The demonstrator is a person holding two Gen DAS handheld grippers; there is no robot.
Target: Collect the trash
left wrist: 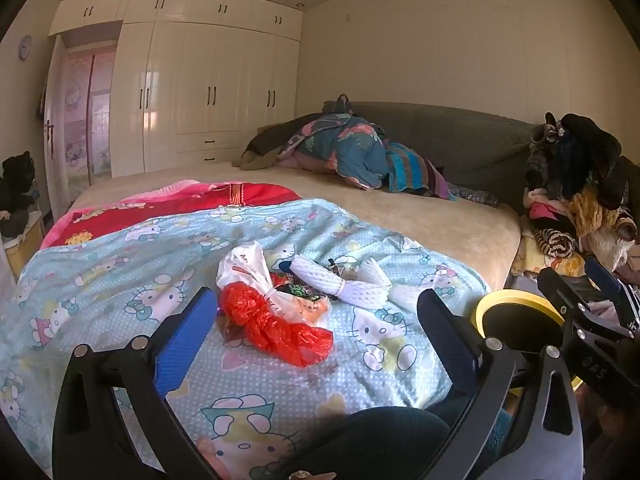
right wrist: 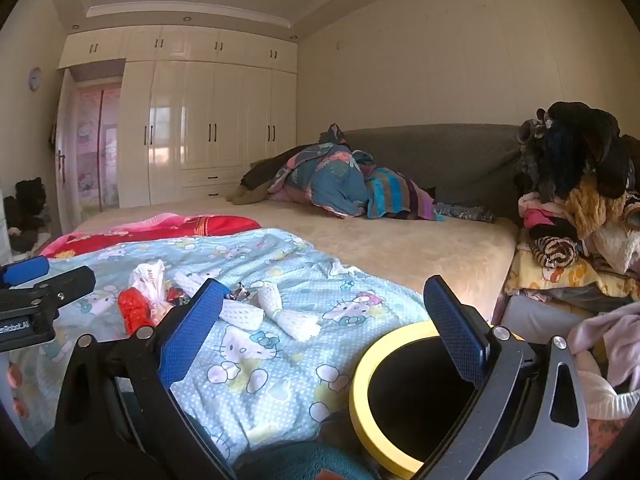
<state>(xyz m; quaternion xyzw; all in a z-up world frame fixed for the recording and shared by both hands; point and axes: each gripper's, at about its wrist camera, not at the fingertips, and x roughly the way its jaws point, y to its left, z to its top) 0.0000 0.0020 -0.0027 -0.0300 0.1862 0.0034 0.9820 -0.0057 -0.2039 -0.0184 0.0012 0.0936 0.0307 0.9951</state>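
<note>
A small heap of trash lies on the light blue cartoon-cat blanket point(left wrist: 280, 376) on the bed: a crumpled red plastic bag point(left wrist: 276, 328), a knotted white bag point(left wrist: 248, 268), dark snack wrappers point(left wrist: 298, 290) and white foam fruit nets point(left wrist: 344, 280). My left gripper point(left wrist: 316, 320) hangs open just short of the heap, with nothing between its fingers. In the right wrist view the red bag point(right wrist: 134, 312) and foam nets point(right wrist: 288, 316) lie left of centre. My right gripper point(right wrist: 324, 316) is open and empty, above a yellow-rimmed bin point(right wrist: 360, 396) beside the bed.
The bin point(left wrist: 516, 320) with its black liner stands at the bed's near right corner. Piled clothes point(right wrist: 580, 208) fill the right side, bundled bedding point(right wrist: 336, 184) lies against the grey headboard, and a red blanket point(left wrist: 172, 212) lies at left. White wardrobes point(left wrist: 208, 92) line the far wall.
</note>
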